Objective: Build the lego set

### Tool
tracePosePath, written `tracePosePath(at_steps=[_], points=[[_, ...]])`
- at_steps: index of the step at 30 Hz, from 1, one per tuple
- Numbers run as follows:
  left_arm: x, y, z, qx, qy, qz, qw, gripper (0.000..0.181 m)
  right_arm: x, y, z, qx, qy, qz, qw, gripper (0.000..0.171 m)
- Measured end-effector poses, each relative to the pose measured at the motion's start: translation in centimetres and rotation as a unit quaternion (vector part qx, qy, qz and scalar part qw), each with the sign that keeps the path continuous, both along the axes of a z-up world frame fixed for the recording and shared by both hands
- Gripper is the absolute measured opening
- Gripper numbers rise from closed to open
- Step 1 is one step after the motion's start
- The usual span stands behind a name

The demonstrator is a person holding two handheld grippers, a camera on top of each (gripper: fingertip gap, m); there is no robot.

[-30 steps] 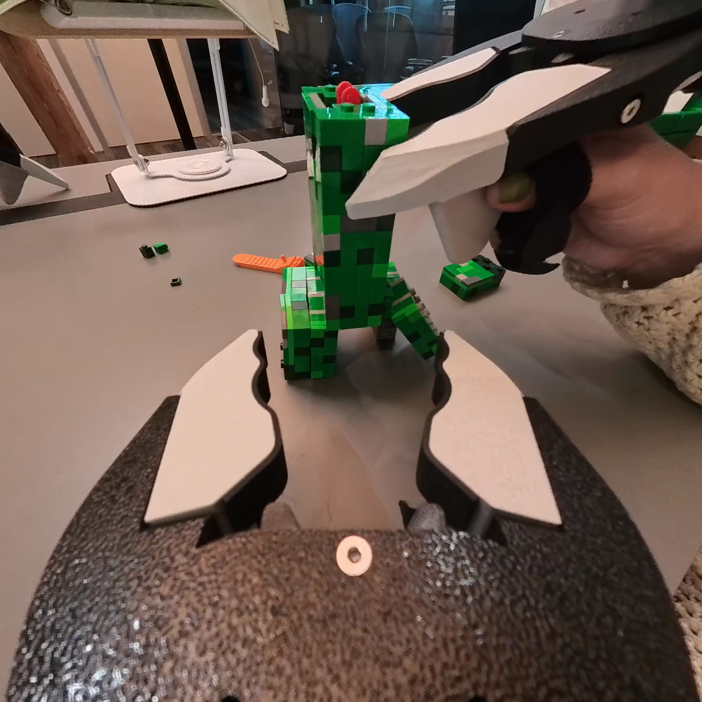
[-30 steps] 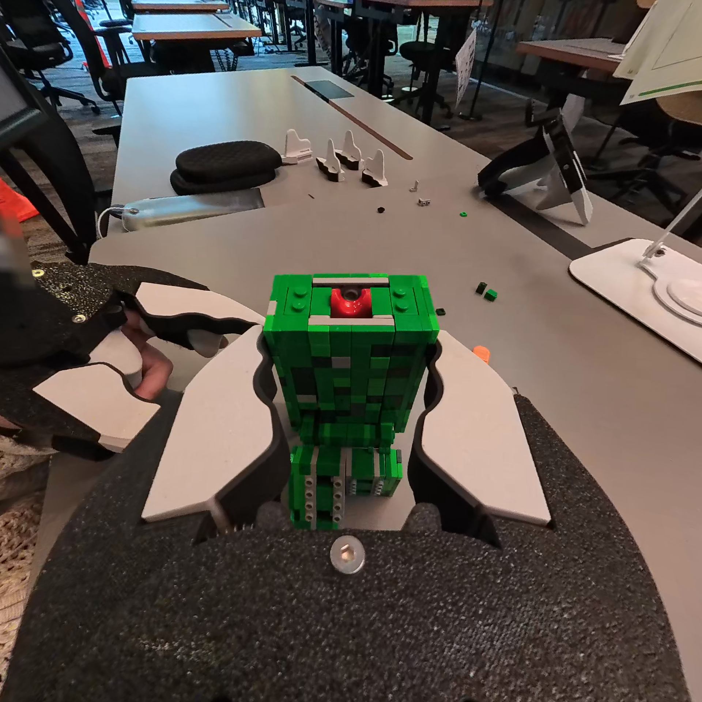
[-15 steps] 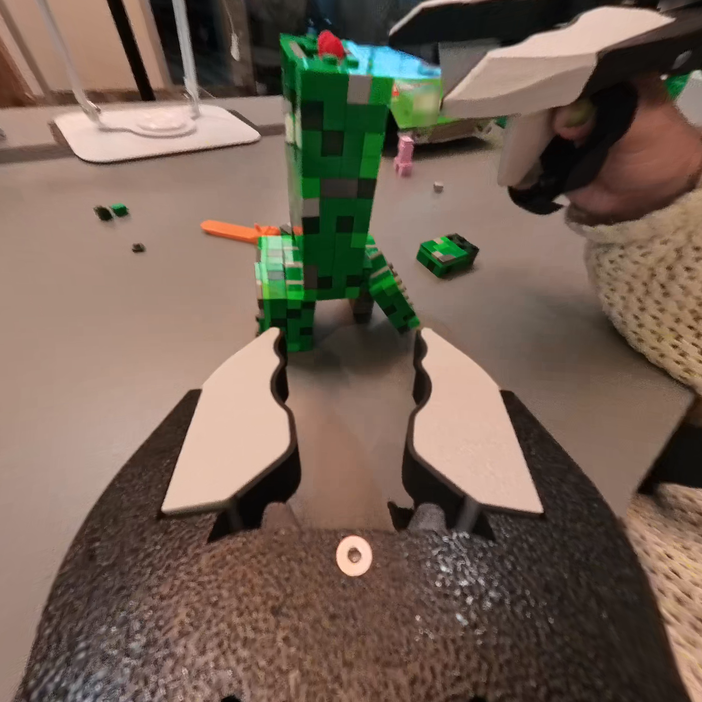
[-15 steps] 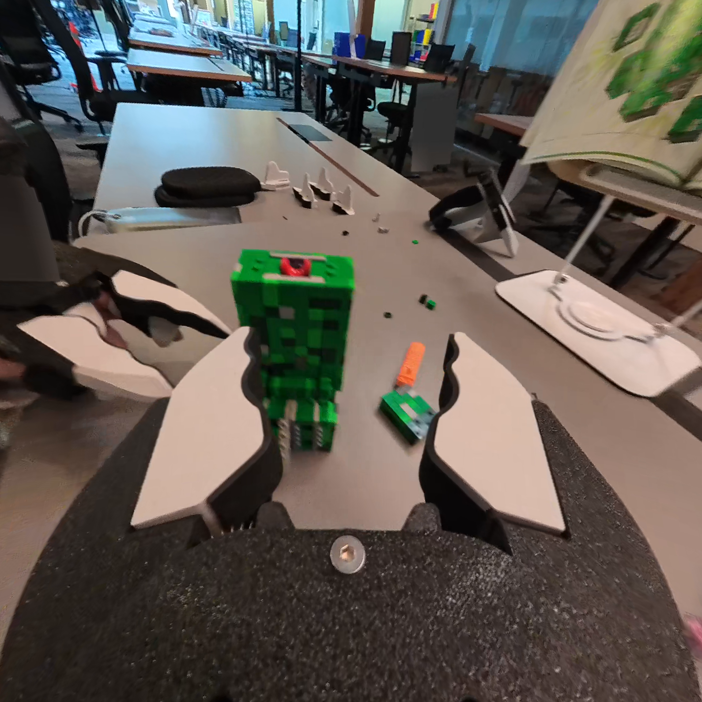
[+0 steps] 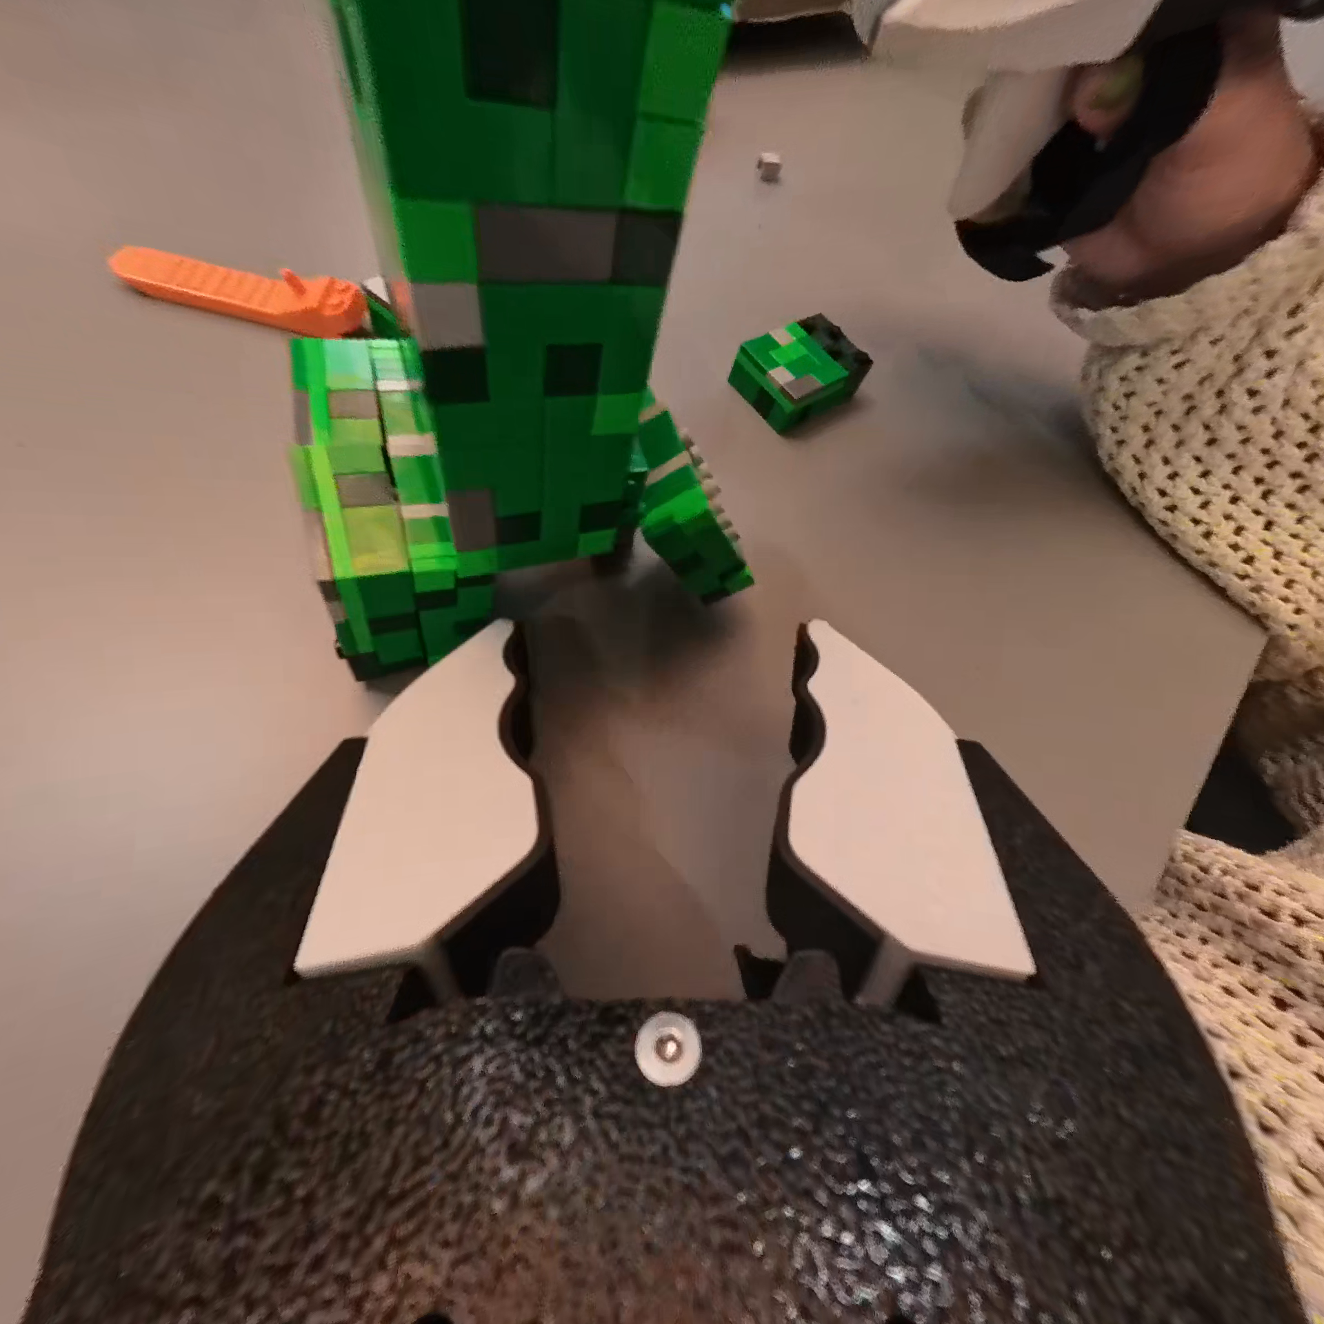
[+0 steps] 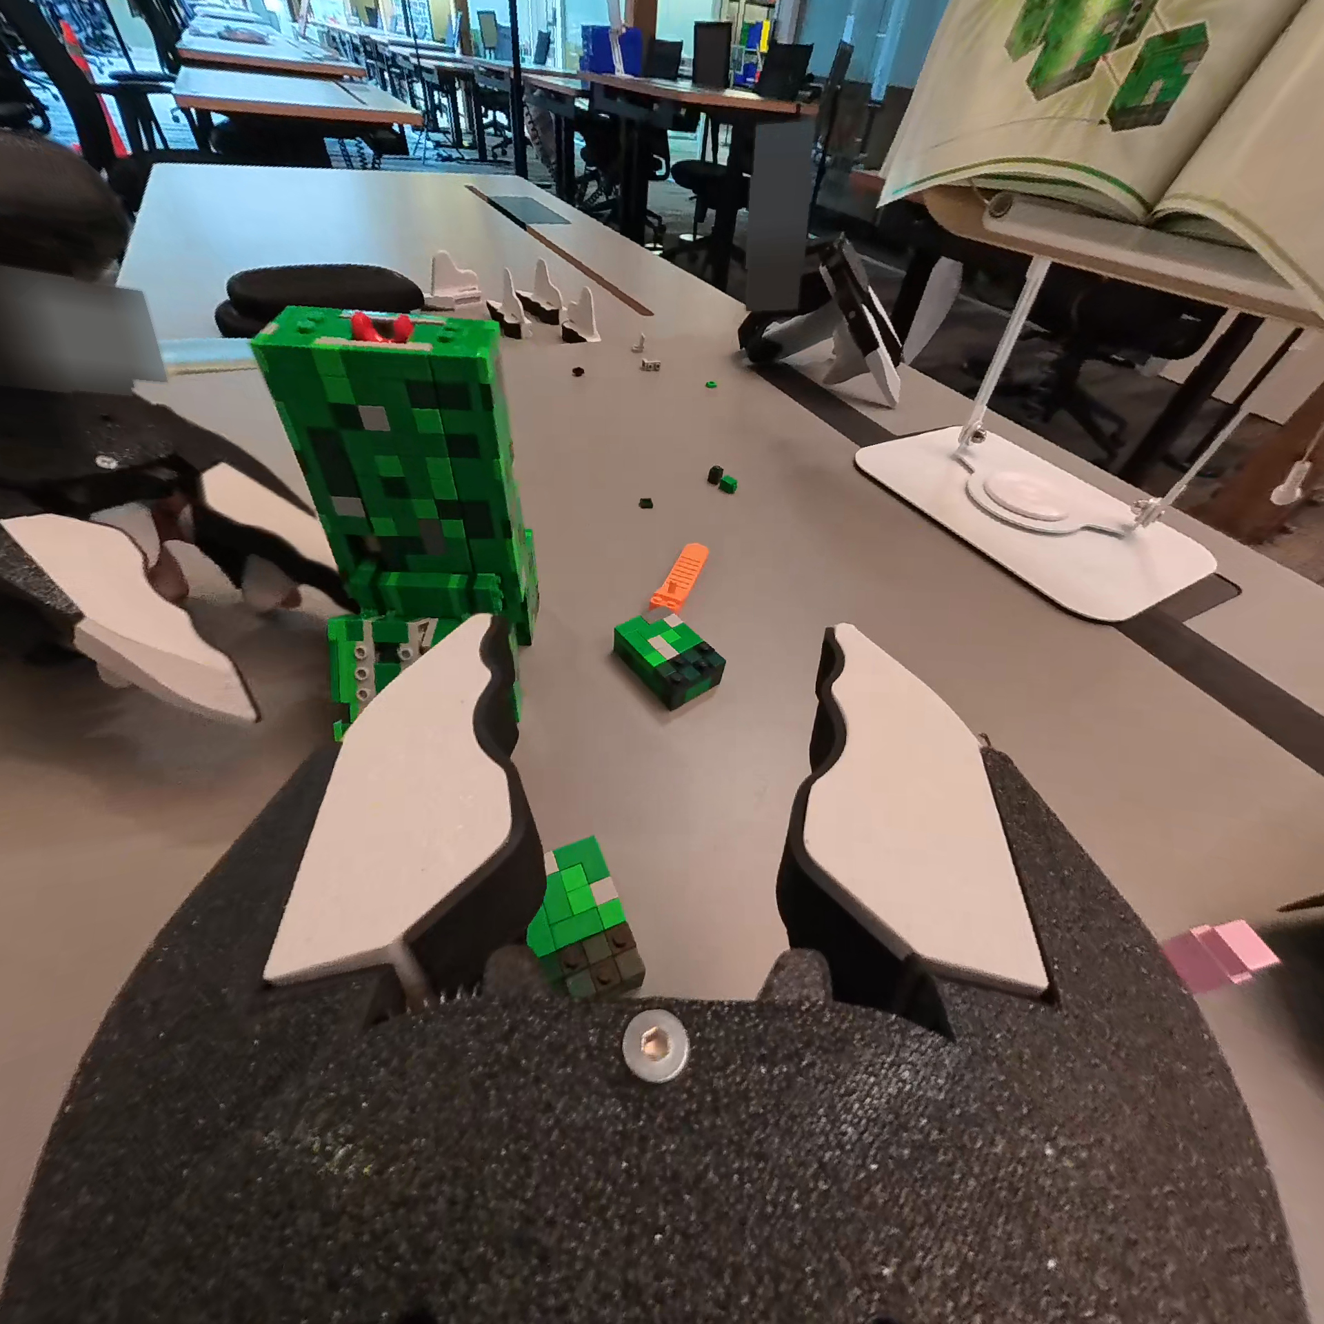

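Observation:
A tall green pixel-patterned lego figure (image 5: 530, 301) stands on the grey table (image 5: 143, 573), with a red piece on top in the right wrist view (image 6: 401, 458). My left gripper (image 5: 659, 637) is open and empty, its tips just short of the figure's feet. My right gripper (image 6: 659, 637) is open and empty, to the right of the figure; it also shows at the top right of the left wrist view (image 5: 1003, 107). A small green and black lego block (image 6: 670, 663) lies ahead of the right gripper and shows in the left wrist view (image 5: 799, 383). Another green block (image 6: 584, 924) lies under the right gripper.
An orange brick separator (image 6: 680, 577) lies beyond the small block. Several tiny loose pieces (image 6: 720, 478) are scattered farther back. A white stand base (image 6: 1032, 523) holds an open instruction booklet (image 6: 1075, 107) at the right. A pink piece (image 6: 1218, 956) sits at the right edge. The right tips stand about 10 cm off the green block (image 6: 584, 924). Look for it in the left wrist view (image 5: 810, 347) too.
My right gripper has let go of the figure's top and drawn back to the right. My left gripper has moved in closer to the figure's feet.

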State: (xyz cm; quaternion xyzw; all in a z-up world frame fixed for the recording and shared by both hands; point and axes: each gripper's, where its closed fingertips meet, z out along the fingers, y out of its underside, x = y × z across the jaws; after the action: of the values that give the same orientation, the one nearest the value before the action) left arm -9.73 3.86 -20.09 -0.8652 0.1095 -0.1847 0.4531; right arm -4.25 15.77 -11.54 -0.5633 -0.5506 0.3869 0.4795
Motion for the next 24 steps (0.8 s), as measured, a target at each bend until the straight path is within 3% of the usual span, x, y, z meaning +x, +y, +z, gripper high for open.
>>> tracePosePath(at_steps=[17,24], points=[[-3.4,2.2,0.0,0.01,0.031,0.033,0.999,0.097,-0.3,-1.5,-0.1,-0.003,-0.006,0.049,0.999,0.08],[-3.1,-0.1,0.3,0.019,0.015,0.046,0.999,0.105,0.4,-0.6,0.5,-0.008,-0.01,0.045,0.999,0.08]])
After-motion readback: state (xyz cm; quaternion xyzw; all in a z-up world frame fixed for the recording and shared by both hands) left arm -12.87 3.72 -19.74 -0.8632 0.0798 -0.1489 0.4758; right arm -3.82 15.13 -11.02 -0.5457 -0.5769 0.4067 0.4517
